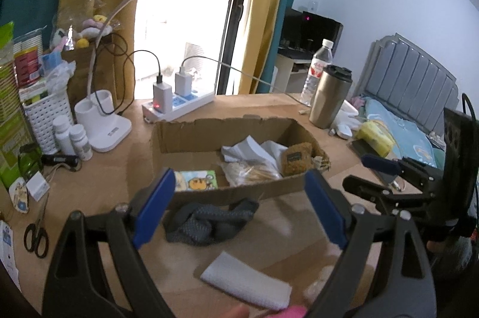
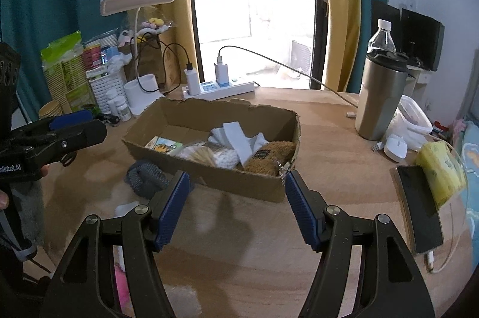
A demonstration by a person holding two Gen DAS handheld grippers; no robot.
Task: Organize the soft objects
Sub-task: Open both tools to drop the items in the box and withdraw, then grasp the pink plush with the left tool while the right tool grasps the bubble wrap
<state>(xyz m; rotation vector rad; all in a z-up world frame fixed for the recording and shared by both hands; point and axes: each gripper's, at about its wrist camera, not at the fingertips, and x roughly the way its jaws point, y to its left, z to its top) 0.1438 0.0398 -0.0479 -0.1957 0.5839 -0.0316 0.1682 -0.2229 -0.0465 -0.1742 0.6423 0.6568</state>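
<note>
Left wrist view: the left tongs (image 1: 239,207) are spread wide and hold nothing, their blue pads flanking a crumpled grey knit cloth (image 1: 209,220) at the lower centre of the frame. The cloth lies on the table (image 1: 98,192) just in front of the near wall of the cardboard box (image 1: 239,189), its long axis running roughly left to right, parallel to that wall. Below it, toward the bottom edge, a flat white pad (image 1: 247,283) lies with its long axis slanting from upper left to lower right.

In the box sit a cartoon-printed packet (image 1: 196,180) at the left, then white cloths (image 1: 254,150) and a brown plush item (image 1: 296,159) at the right.

In the right wrist view the right tongs (image 2: 236,207) are likewise released and empty, aimed at the box's near wall (image 2: 209,177); the grey cloth (image 2: 146,175) lies left of centre. The left tongs (image 2: 71,120) enter from the left edge.
</note>
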